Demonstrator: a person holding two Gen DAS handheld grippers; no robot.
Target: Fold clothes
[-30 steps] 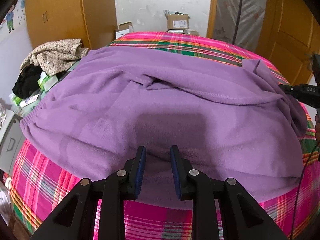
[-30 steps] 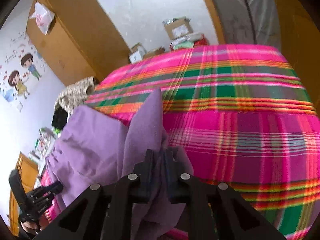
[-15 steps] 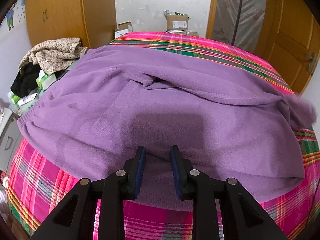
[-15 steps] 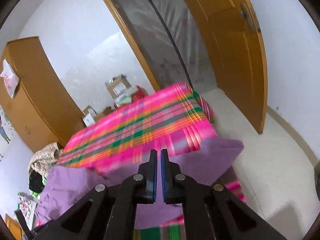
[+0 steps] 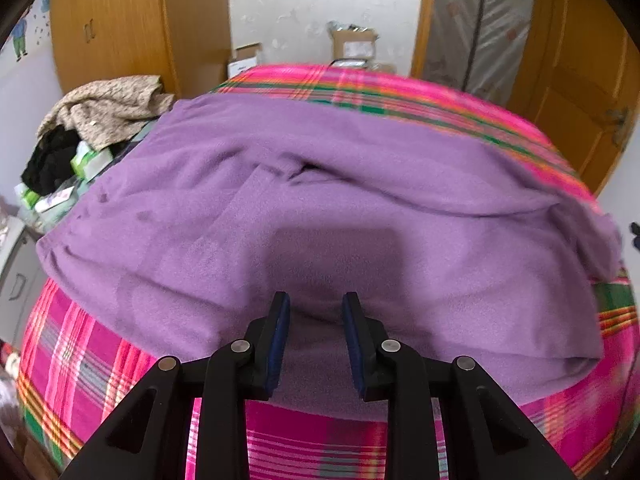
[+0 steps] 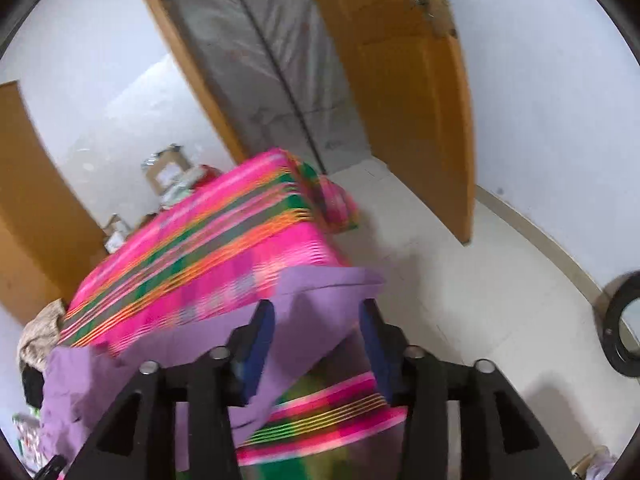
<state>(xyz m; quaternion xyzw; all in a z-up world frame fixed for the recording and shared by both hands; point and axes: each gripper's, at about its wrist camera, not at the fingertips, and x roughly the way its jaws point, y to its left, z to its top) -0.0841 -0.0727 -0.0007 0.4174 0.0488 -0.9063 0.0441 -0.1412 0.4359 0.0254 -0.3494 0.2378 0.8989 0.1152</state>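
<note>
A purple fleece garment (image 5: 320, 216) lies spread across a pink plaid bed (image 5: 100, 364). My left gripper (image 5: 316, 312) is open and hovers just above the garment's near hem, touching nothing. In the right wrist view my right gripper (image 6: 316, 320) is open at the bed's right edge. A purple sleeve end (image 6: 320, 304) lies loose between its fingers and drapes over the bed's side (image 6: 224, 248).
A pile of beige and black clothes (image 5: 96, 120) and small boxes sits left of the bed. Cardboard boxes (image 5: 352, 44) stand at the far wall. A wooden door (image 6: 404, 92) and tiled floor (image 6: 460, 280) are to the right of the bed.
My right gripper has opened and let go of the sleeve, after carrying it out past the bed's right edge. My left gripper stayed open over the near hem.
</note>
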